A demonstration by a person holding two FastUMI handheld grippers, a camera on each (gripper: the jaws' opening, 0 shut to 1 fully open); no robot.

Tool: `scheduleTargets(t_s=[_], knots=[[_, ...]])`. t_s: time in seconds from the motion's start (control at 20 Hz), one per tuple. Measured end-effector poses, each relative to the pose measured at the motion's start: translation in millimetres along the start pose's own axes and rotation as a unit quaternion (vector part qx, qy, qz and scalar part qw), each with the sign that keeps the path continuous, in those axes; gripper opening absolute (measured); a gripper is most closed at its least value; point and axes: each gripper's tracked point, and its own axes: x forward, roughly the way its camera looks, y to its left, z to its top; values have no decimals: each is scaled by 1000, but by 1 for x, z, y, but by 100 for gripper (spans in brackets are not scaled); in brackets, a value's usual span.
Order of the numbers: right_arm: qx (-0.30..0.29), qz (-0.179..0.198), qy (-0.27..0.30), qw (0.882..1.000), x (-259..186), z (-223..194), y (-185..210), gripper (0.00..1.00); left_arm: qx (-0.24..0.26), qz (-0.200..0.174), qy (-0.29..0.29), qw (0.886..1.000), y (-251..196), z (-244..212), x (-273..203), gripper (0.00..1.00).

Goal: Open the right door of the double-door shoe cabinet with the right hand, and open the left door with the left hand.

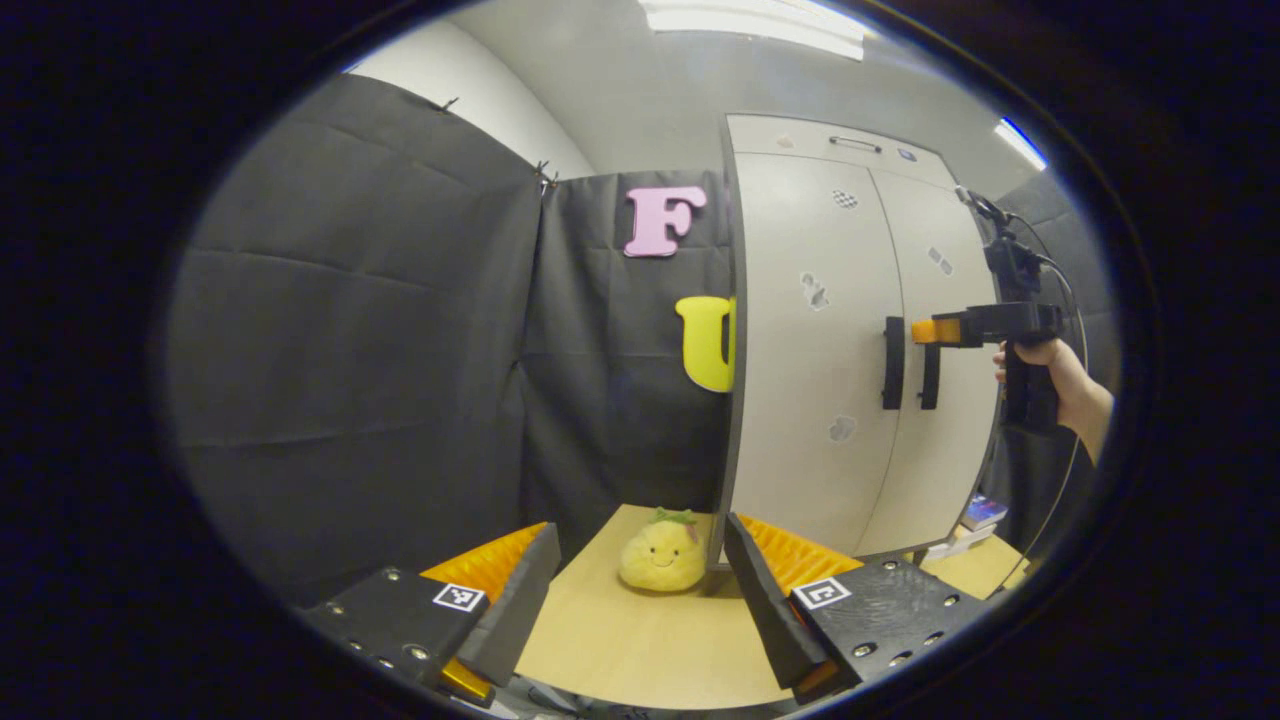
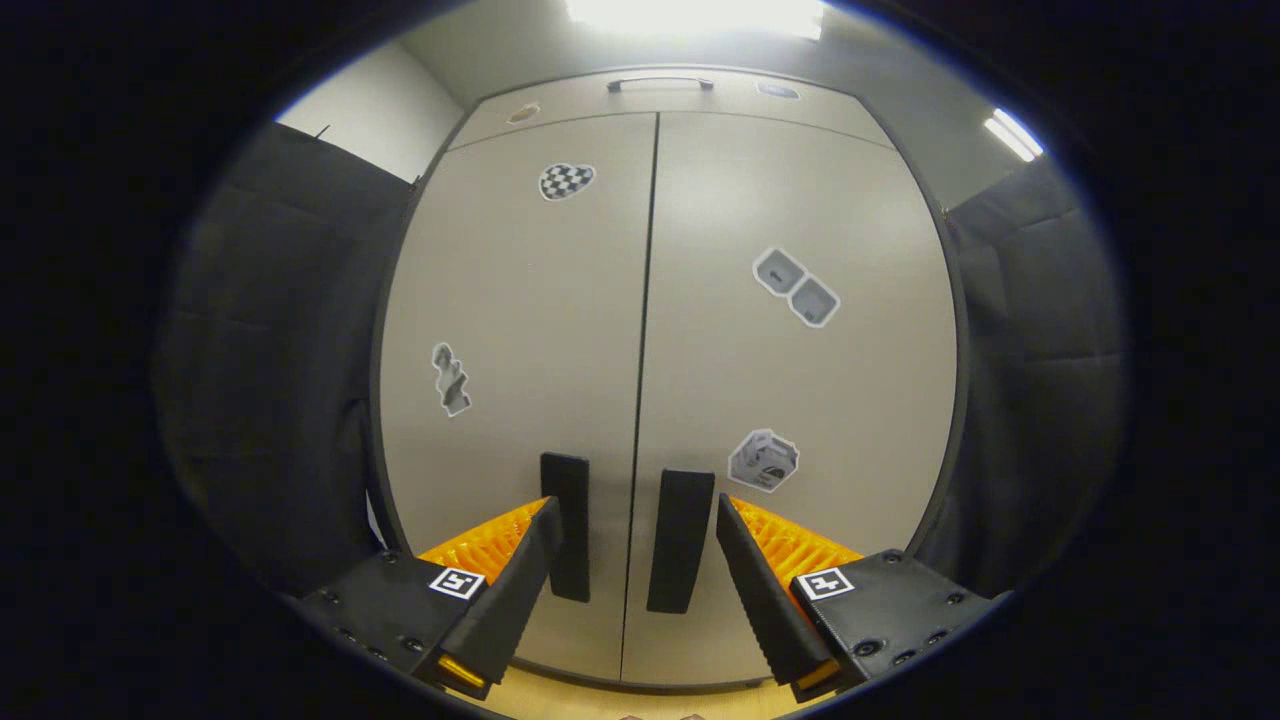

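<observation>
Facing the shut shoe cabinet with the right hand-held gripper wide open and holding nothing, both handles between its fingers, so needing to slide right around just the right door handle before squeezing.

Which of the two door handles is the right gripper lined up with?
The right door's handle: it sits between the open right gripper fingers, whereas the left door's handle is beside the left finger.

Bright ceiling strip lights with glare on top, sharp centre, heavy fisheye bending toward dim edges.
</observation>
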Motion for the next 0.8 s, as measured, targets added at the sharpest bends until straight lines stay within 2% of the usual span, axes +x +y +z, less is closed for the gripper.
scheduleTargets(t_s=[0.3, 0.4, 0.45, 0.5, 0.55, 0.6, 0.65, 0.7, 0.8], knots=[[30, -31, 20, 999, 32, -16, -20, 94, 1, 6, 16, 1000, 4, -7, 15, 95], [38, -31, 28, 998, 40, -20, -20, 82, 6, 2, 15, 1000, 1, -6, 18, 95], [41, -29, 34, 998, 40, -23, -18, 79, 9, 0, 15, 1000, 0, -6, 20, 95], [46, -36, 41, 997, 42, -23, -19, 68, 12, -2, 14, 1000, -2, -6, 21, 95], [48, -32, 34, 998, 43, -22, -17, 51, 13, -4, 13, 1000, -3, -6, 22, 95], [45, -25, 41, 998, 44, -24, -14, 41, 14, -7, 13, 1000, -6, -6, 22, 95], [41, -28, 47, 998, 41, -25, -15, 45, 14, -10, 14, 1000, -8, -6, 21, 95], [45, -29, 43, 998, 47, -25, -16, 31, 14, -13, 13, 1000, -10, -7, 19, 95], [54, -18, 45, 997, 45, -27, -16, 31, 13, -16, 12, 1000, -12, -7, 16, 95]])
